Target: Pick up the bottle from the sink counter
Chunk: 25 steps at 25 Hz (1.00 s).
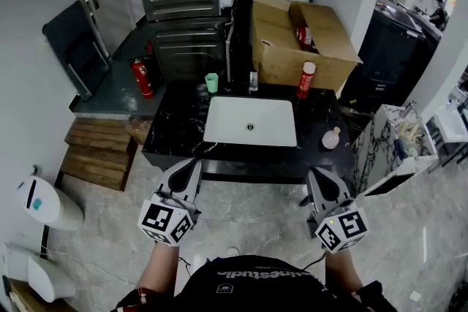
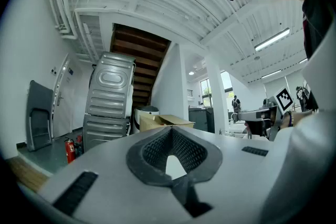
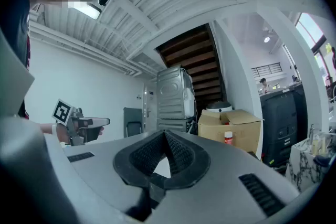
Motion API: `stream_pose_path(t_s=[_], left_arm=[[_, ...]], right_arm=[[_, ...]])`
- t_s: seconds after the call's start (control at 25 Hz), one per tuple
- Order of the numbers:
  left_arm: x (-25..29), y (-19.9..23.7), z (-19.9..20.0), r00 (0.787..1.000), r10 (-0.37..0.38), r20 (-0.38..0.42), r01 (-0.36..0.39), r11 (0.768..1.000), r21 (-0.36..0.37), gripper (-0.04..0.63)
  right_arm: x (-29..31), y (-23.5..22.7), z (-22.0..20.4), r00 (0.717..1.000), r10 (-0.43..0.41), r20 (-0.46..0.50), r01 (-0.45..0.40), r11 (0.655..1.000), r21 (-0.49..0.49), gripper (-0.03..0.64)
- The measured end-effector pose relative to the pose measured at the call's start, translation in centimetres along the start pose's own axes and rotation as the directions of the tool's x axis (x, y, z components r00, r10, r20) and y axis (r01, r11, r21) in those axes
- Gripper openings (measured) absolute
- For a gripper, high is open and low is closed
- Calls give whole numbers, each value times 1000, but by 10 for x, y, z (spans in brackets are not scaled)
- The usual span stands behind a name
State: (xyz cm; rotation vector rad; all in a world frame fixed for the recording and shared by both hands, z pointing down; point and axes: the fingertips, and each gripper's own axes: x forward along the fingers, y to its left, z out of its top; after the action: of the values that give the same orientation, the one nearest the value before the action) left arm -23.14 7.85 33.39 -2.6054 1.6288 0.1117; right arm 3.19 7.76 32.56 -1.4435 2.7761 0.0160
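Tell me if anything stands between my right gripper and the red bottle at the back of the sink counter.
Nothing squarely. A small pale bottle stands near the front right edge of the counter, just right of the straight path from the right gripper to the red bottle.

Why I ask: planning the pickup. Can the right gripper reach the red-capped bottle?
Probably yes: bare counter lies between the right gripper and the red-capped bottle, but its jaws are shut.

Black counter [image 1: 175,129], white sink [image 1: 272,124], green cup [image 1: 212,82], red bottle [image 1: 306,81], pale bottle [image 1: 331,138]
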Motion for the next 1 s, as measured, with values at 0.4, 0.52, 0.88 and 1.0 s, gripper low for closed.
stream_pose_path(t_s=[0.4,0.52,0.88,1.0], left_arm=[[3,-2,-1,1000,-14,1,14,1000,2,14],[3,0,-1,1000,-19,2,19,1000,-4,14],[12,13,-7,999,-53,-8,53,998,-21,14],[15,22,-11,998,-67,-9,66,997,-28,14]], right_arm=[[-2,1,-4,1000,-10,-3,10,1000,1,37],[-1,3,-5,1000,-15,-2,15,1000,1,37],[12,7,-5,999,-36,15,35,998,46,37],[21,9,-8,999,-49,3,48,998,43,37]])
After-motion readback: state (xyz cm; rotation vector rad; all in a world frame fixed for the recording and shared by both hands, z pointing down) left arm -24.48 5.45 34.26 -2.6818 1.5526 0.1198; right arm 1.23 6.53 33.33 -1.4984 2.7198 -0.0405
